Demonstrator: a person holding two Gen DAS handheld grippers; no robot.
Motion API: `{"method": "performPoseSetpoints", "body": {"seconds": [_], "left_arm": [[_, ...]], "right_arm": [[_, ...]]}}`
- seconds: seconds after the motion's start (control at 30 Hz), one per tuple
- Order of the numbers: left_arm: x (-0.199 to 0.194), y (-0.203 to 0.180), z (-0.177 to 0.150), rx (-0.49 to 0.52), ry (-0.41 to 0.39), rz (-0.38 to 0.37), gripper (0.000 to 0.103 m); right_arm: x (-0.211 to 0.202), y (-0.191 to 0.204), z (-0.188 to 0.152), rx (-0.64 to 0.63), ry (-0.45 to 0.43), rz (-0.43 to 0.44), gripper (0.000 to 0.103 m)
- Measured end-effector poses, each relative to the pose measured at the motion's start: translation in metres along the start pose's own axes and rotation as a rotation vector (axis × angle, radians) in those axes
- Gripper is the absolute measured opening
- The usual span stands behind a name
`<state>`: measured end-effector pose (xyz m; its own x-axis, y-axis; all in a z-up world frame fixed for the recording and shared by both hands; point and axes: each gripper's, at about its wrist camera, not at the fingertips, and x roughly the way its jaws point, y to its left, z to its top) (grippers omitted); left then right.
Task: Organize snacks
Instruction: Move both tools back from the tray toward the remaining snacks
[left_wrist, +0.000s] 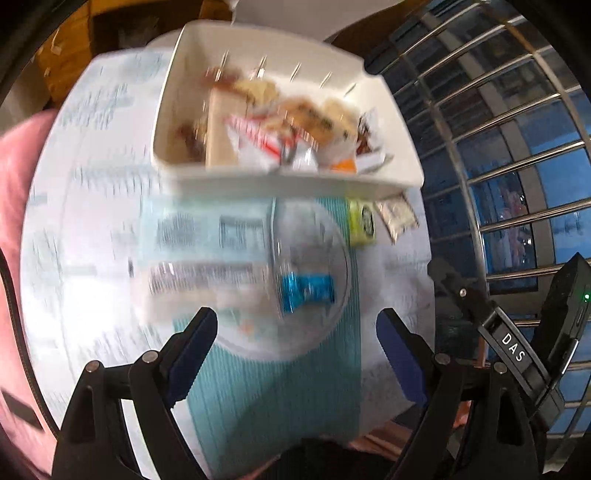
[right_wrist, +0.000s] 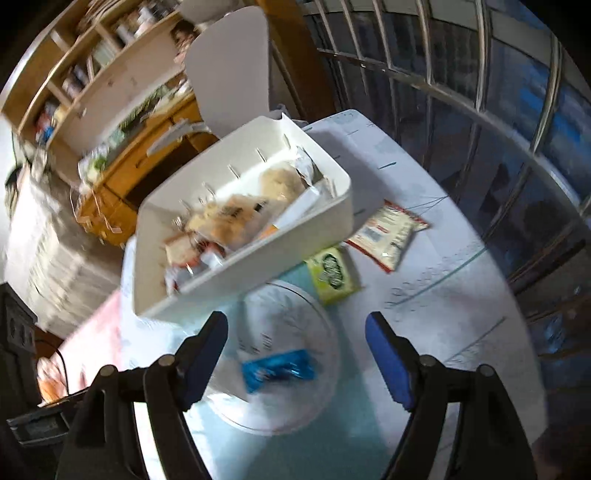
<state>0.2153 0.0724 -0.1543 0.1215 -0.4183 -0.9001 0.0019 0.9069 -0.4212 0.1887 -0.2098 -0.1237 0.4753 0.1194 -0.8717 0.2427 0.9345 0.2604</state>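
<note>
Two wrist views over a desk (right_wrist: 443, 314) with a white bin (right_wrist: 258, 258) of mixed snacks, a clear bowl (right_wrist: 291, 413) on a teal mat (left_wrist: 280, 398), and two loose packets. Both the left tongs (left_wrist: 295, 343) and the right tongs (right_wrist: 295, 347) stand wide apart with nothing between the pads. A blue wrapper (right_wrist: 279, 369) lies inside the bowl, just ahead of and between the fingers in both views. A green packet (right_wrist: 334, 275) rests on the desk beside the bowl's far rim, with a red-edged sachet (right_wrist: 388, 232) next to it, both close under the bin's long wall and beyond the fingertips. Risks, as judged: both views are smeared, so a closing grip may land off target; the two tongs aim at the same bowl and could knock each other; a pad catching the bowl's rim could tip or slide it on the mat; the thin, flat packets may slip from the pads; the bin sits so close that a reach for the green packet could nudge it.
</note>
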Motion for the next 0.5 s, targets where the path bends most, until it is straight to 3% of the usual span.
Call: {"method": "performPoseSetpoints", "body": {"seconds": [0.23, 0.5], "left_arm": [[0.017, -0.003, -0.024, -0.144, 0.021, 0.037, 0.087], [0.037, -0.006, -0.032, -0.355, -0.045, 0.067, 0.087]], "right_arm": [[-0.003, -0.019, 0.002, -0.169, -0.010, -0.064, 0.080], [-0.005, -0.033, 0.014, -0.443, -0.110, -0.105, 0.086]]}}
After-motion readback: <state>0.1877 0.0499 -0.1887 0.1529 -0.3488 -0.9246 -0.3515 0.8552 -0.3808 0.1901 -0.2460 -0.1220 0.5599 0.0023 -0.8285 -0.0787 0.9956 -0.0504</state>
